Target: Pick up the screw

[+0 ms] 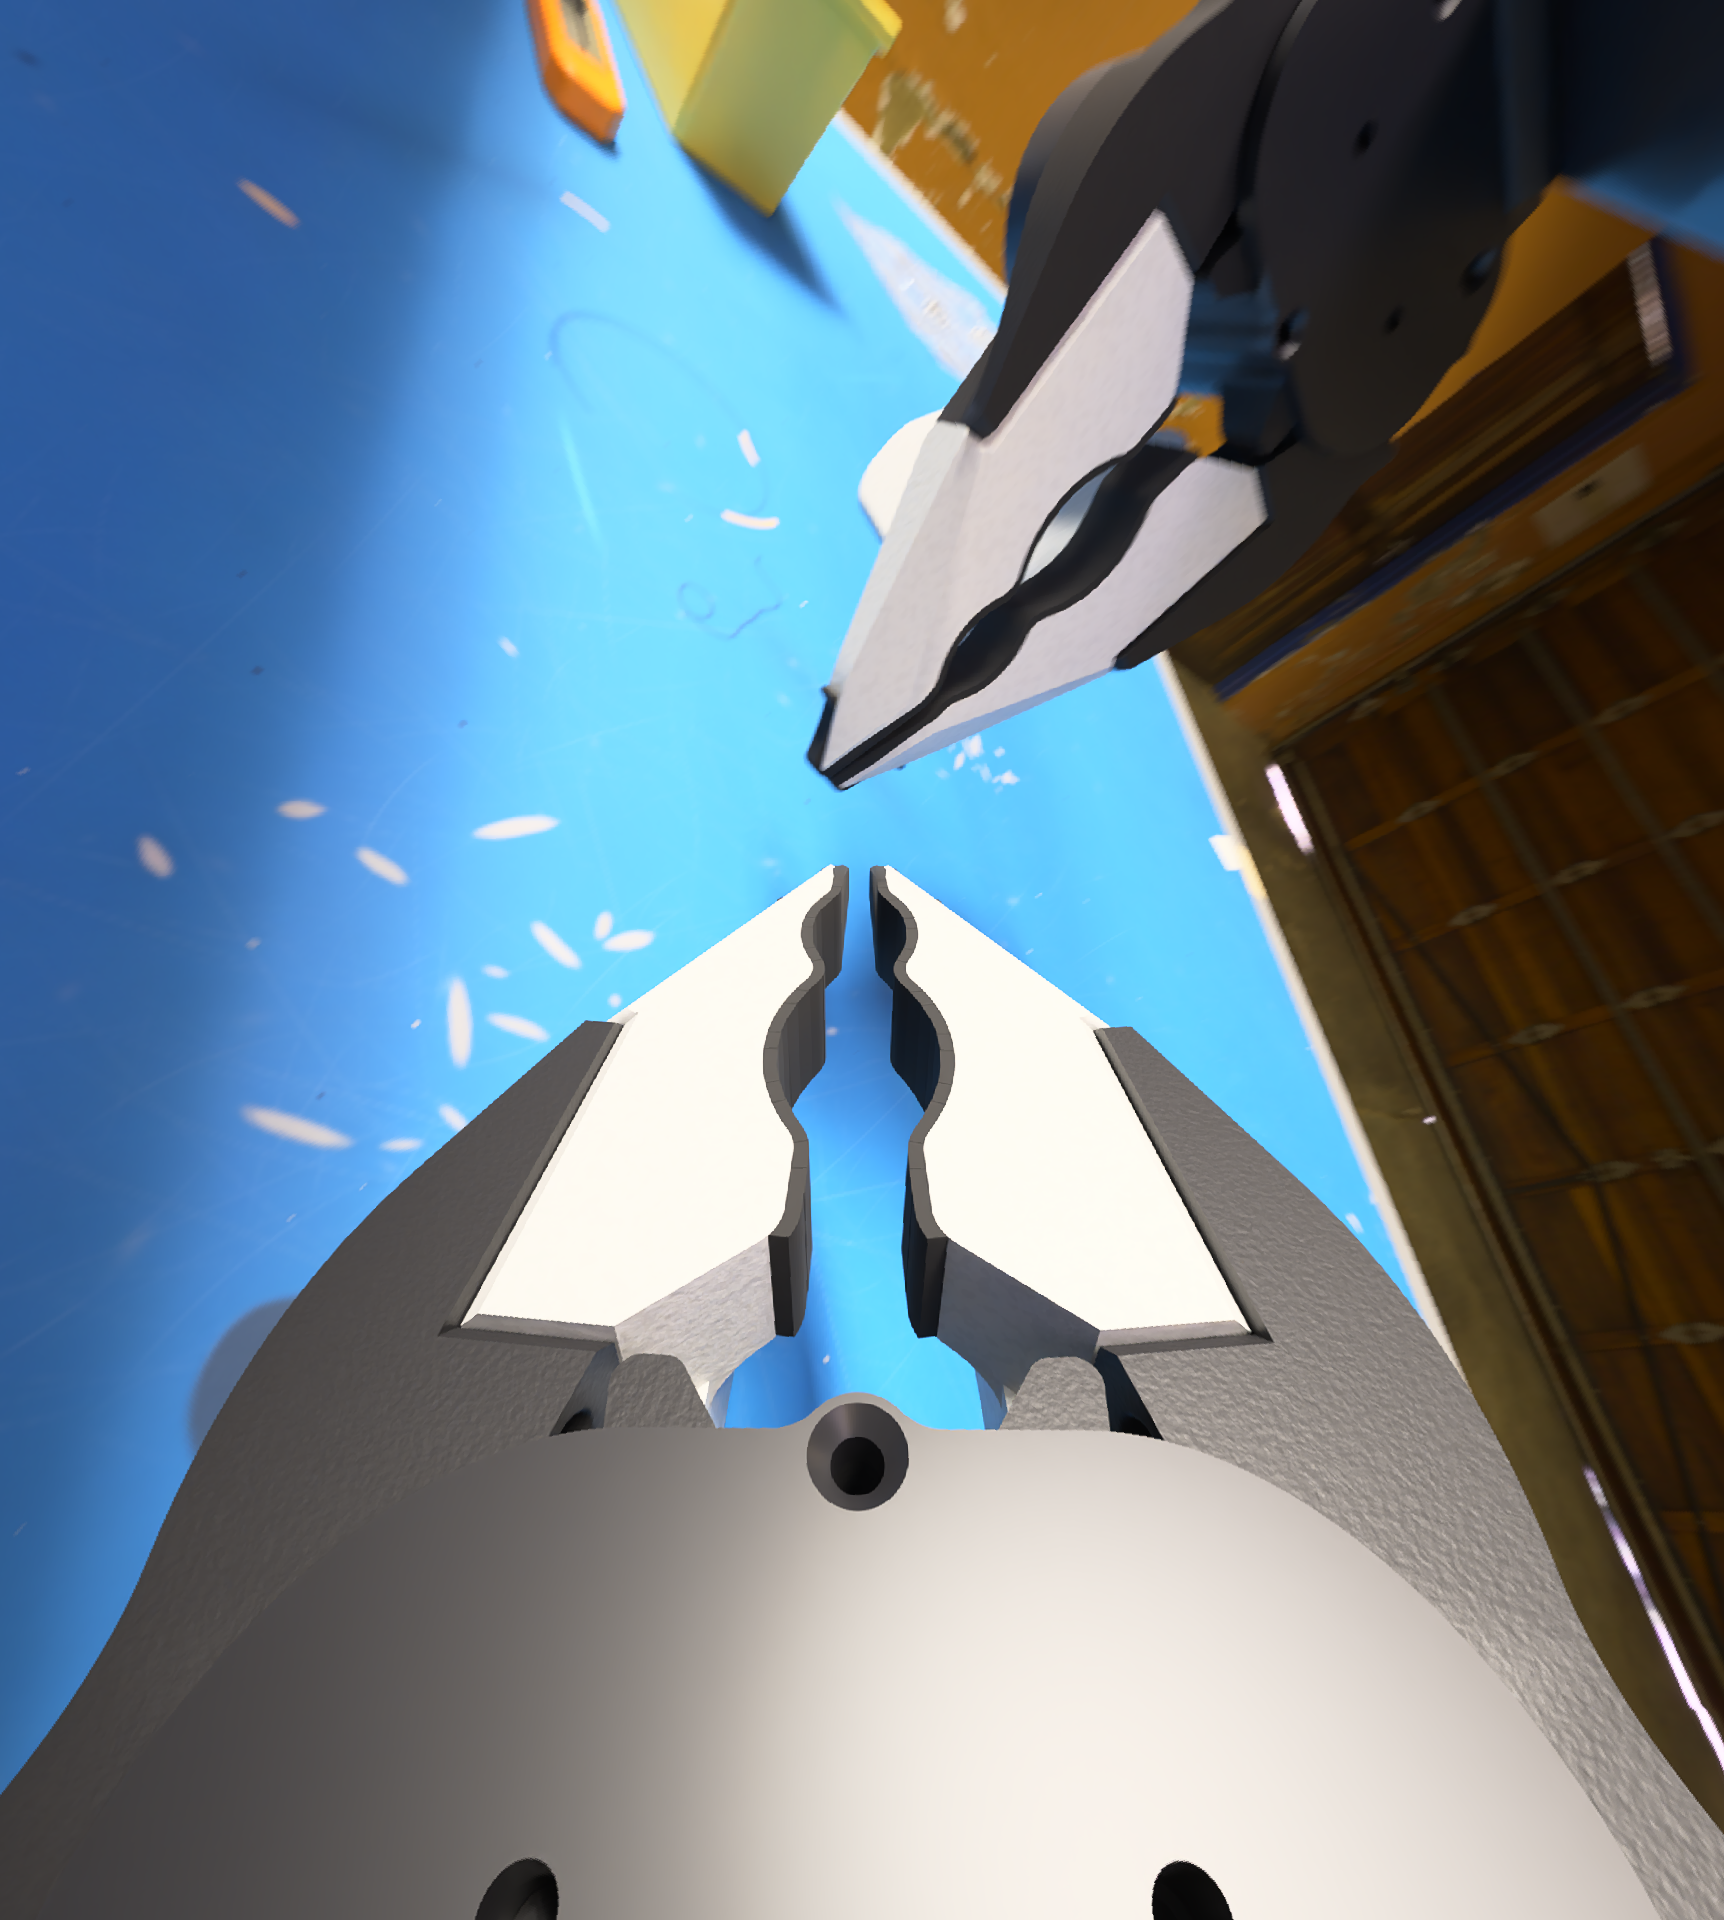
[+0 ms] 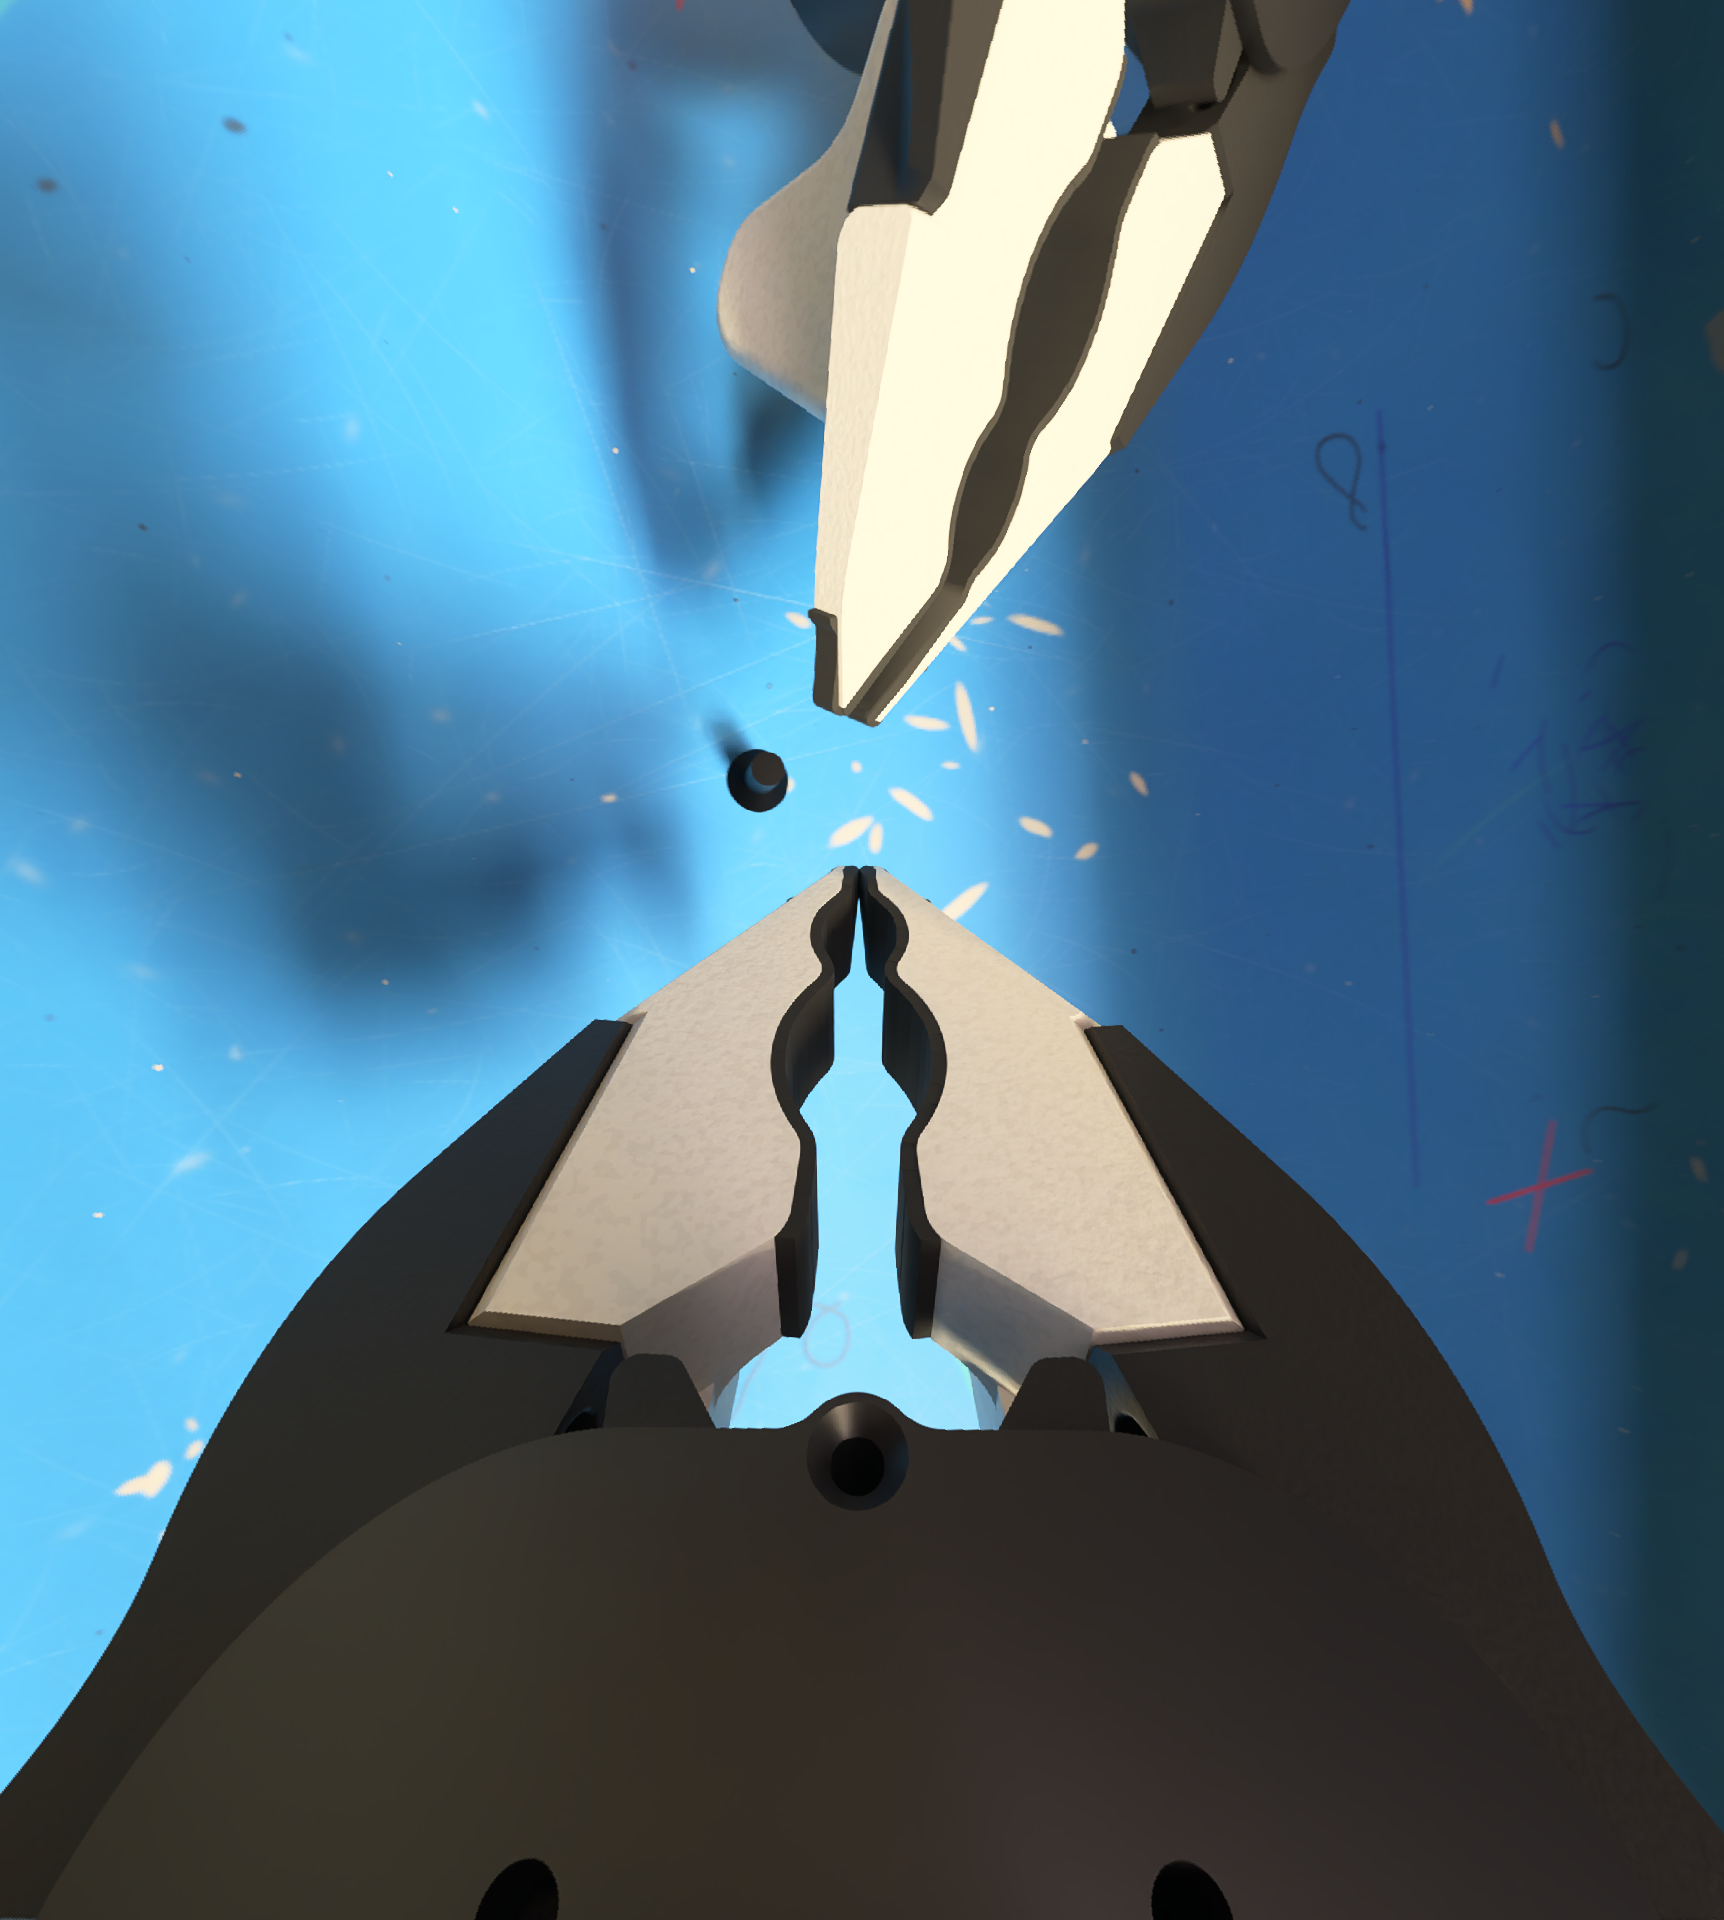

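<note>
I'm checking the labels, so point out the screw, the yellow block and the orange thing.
screw point(image 2: 757, 778): right wrist view, on its round head.
yellow block point(image 1: 754, 99): left wrist view, on its front face.
orange thing point(image 1: 583, 78): left wrist view, on its side.

Blue bench top point(image 1: 214, 520), scratched, pale flecks point(image 1: 515, 828) scattered mid-surface. Yellow block point(image 1: 764, 94) and orange item point(image 1: 577, 62) near the far edge. Brown floor point(image 1: 1564, 1039) beyond the bench's edge.

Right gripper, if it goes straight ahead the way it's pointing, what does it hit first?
Probably the blue table top. The right gripper points just right of the screw, so it likely misses it; the left gripper lies farther ahead, depth unclear.
</note>
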`<state>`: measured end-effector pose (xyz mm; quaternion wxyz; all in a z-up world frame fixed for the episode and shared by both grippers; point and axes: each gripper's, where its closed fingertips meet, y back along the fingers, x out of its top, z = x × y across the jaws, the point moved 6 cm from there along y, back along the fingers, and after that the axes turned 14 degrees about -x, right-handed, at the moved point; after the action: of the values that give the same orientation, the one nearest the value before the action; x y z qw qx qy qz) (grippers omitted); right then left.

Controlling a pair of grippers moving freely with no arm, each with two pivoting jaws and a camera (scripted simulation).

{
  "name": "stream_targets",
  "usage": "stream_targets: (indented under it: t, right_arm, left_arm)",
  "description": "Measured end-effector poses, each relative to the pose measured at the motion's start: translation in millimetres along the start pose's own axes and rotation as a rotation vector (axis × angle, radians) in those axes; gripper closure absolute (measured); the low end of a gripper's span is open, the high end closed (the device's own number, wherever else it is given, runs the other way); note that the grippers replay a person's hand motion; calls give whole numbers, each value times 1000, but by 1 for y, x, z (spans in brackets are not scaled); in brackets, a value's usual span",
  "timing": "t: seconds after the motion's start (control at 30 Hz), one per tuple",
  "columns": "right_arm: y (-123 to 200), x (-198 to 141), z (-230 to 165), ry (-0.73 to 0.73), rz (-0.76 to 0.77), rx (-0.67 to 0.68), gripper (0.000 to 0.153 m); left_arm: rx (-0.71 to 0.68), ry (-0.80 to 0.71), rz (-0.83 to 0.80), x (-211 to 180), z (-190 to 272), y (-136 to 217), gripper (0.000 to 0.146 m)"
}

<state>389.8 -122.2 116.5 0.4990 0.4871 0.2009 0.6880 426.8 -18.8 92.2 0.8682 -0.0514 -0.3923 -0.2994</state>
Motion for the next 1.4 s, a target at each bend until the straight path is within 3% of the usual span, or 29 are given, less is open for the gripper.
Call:
stream_targets:
  t: [0.1,0.5,0.77,1.13,1.4]
  right_arm:
    - [-3,-2,-3,-63,13,85,153]
    - [-14,-8,-7,-66,-53,114,150]
    - [-15,-12,-5,-78,-83,110,152]
    - [-18,-22,-6,-137,-149,170,146]
    - [-19,-22,-7,-134,-150,174,147]
  left_arm:
    - [87,-12,-116,-7,-3,2,142]
    - [432,-246,-705,-38,-2,3,134]
    - [416,-270,-692,-40,-4,-4,143]
    - [460,-371,-682,-33,-7,-26,130]
    - [461,-394,-656,-32,-8,-33,136]
